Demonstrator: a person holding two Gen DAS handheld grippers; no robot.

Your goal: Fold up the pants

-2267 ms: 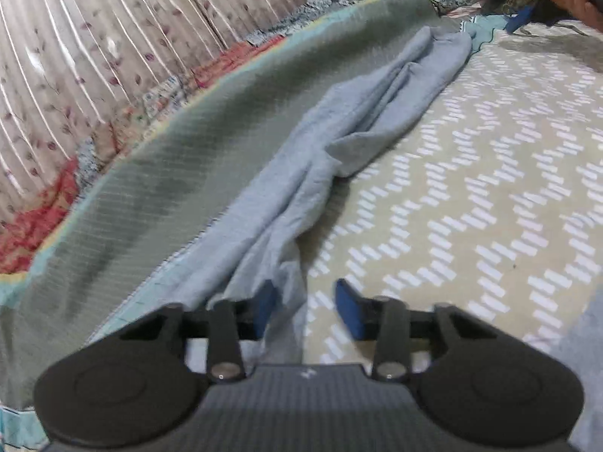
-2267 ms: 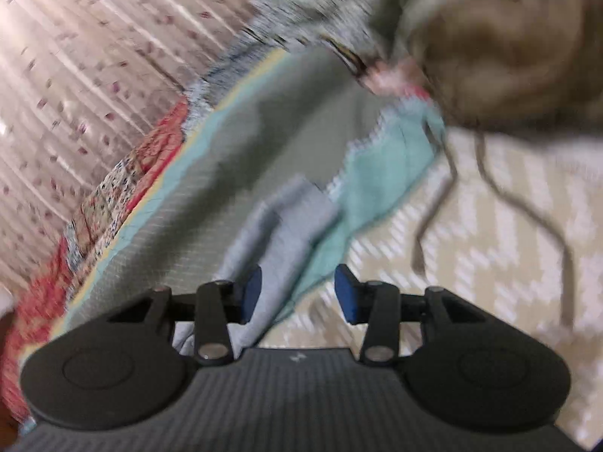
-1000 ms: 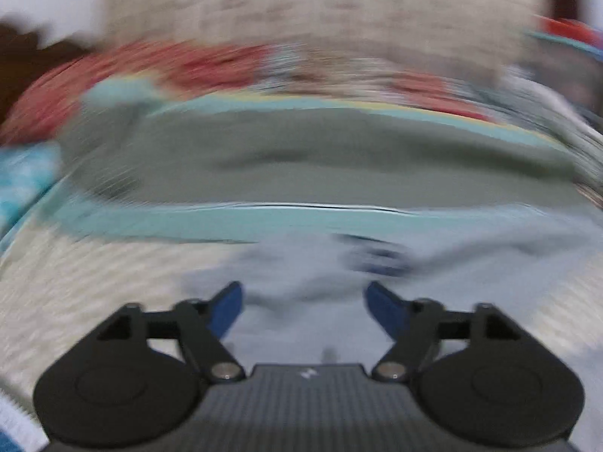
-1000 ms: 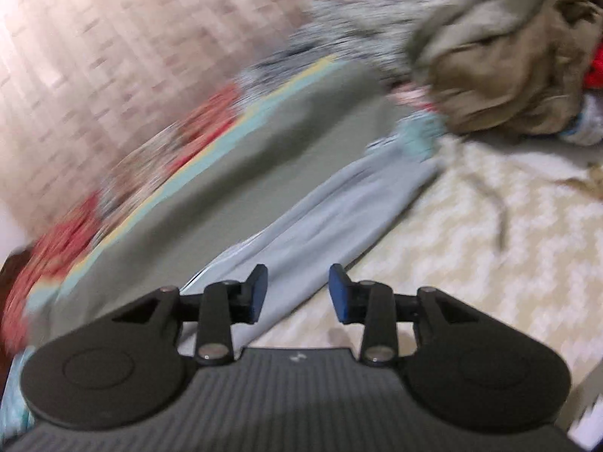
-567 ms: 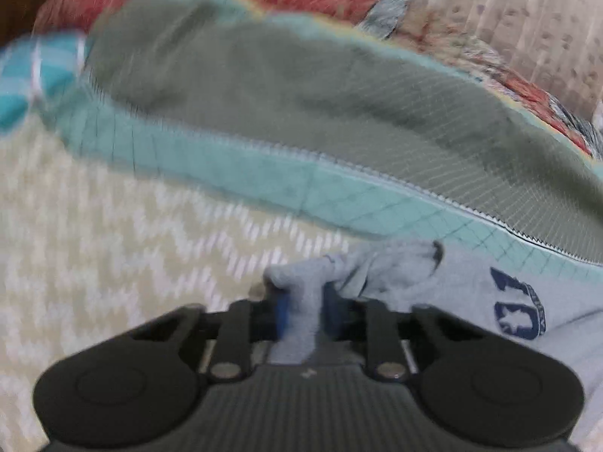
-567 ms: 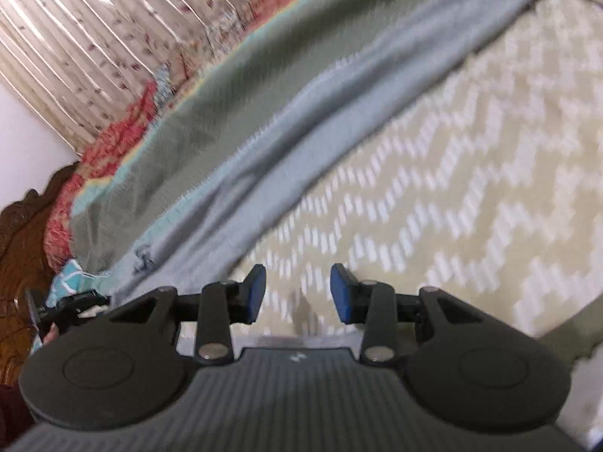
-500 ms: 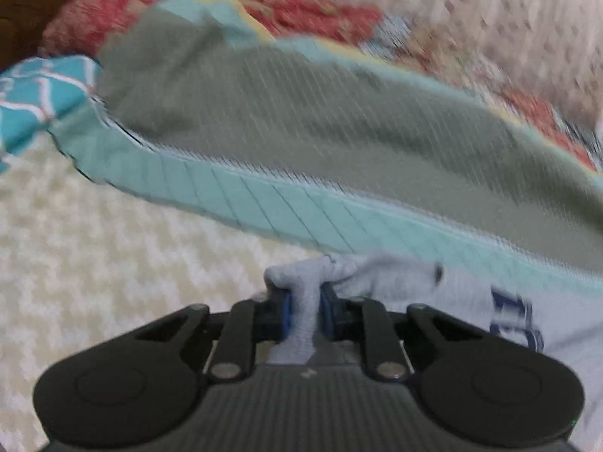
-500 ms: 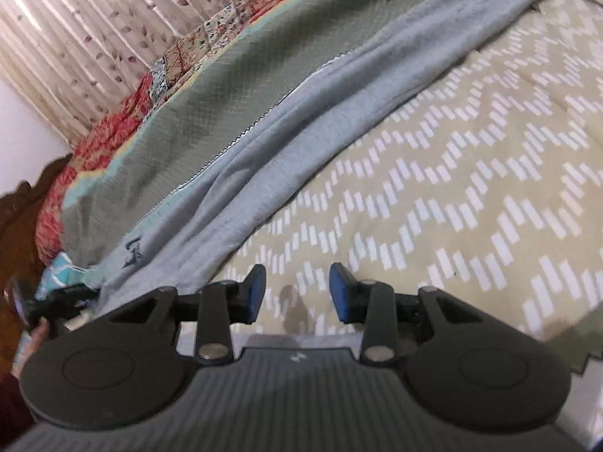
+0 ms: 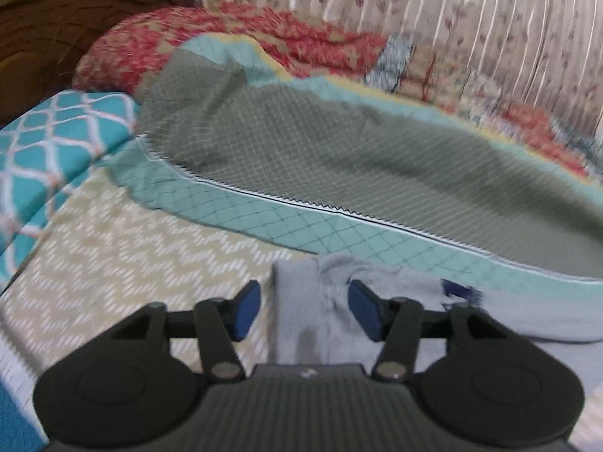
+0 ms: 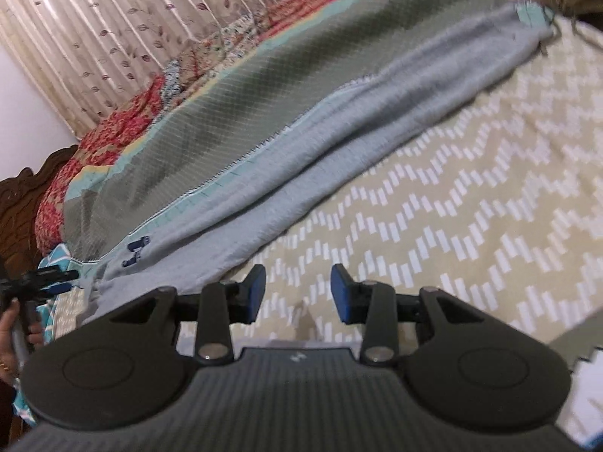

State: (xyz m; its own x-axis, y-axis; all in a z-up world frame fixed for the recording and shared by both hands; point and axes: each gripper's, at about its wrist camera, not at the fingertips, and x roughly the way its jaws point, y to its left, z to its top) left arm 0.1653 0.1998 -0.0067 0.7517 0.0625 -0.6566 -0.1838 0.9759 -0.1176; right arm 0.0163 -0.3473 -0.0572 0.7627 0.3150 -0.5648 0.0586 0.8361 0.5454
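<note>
One pair of grey pants (image 10: 339,143) laid long on bed (image 10: 471,203) | soft, light, floppy | best held at waist corners | left hand-held gripper (image 9: 304,310) opening around waist, nothing pinched | right hand-held gripper (image 10: 297,293) released, empty

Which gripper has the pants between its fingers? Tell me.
The left gripper: the grey pants lie between its opening jaws. The right gripper has only bedsheet between.

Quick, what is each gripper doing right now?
Left gripper: opening, the gray pants lie between its pads, not squeezed.
Right gripper: open, holding nothing, over the zigzag bedspread.
</note>
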